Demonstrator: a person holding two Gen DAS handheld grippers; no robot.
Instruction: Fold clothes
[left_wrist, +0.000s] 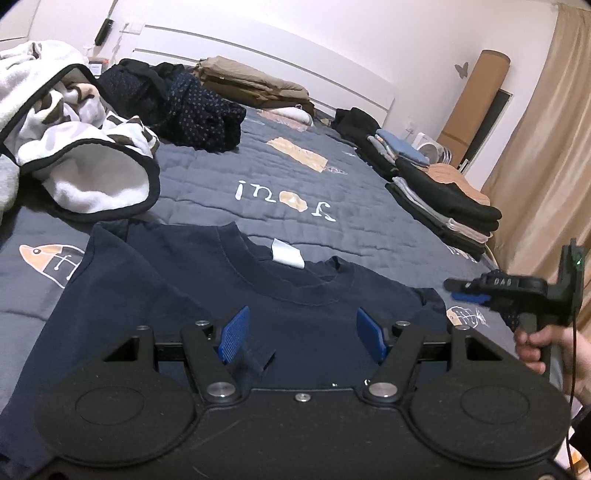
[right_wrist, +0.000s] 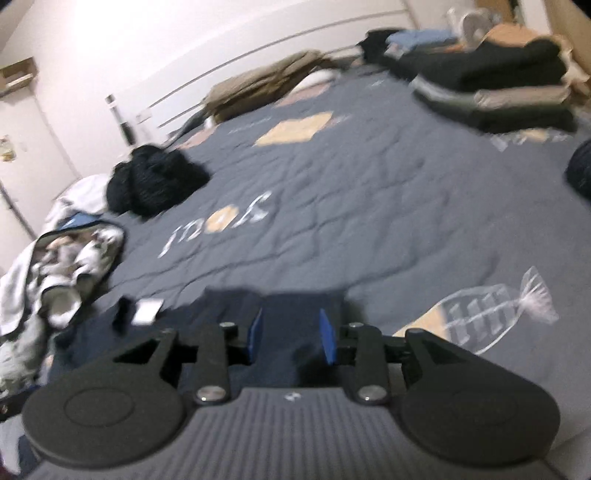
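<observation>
A navy T-shirt (left_wrist: 207, 291) lies flat on the grey-blue quilt (left_wrist: 295, 177), collar away from me, with a white label (left_wrist: 287, 255) showing at the neck. My left gripper (left_wrist: 303, 334) hovers open over the shirt's chest, nothing between its blue pads (left_wrist: 233, 332). My right gripper (left_wrist: 469, 291), held by a hand (left_wrist: 539, 343), sits at the shirt's right sleeve edge. In the blurred right wrist view the right gripper (right_wrist: 291, 336) stands open above the navy T-shirt (right_wrist: 295, 306); whether it touches the cloth I cannot tell. The label (right_wrist: 147, 312) lies to its left.
Stacks of folded clothes (left_wrist: 443, 199) line the bed's right side by a beige curtain (left_wrist: 546, 147). A white patterned blanket (left_wrist: 74, 147) and a heap of dark clothes (left_wrist: 184, 107) lie at the far left. Folded tan items (left_wrist: 251, 81) rest by the headboard.
</observation>
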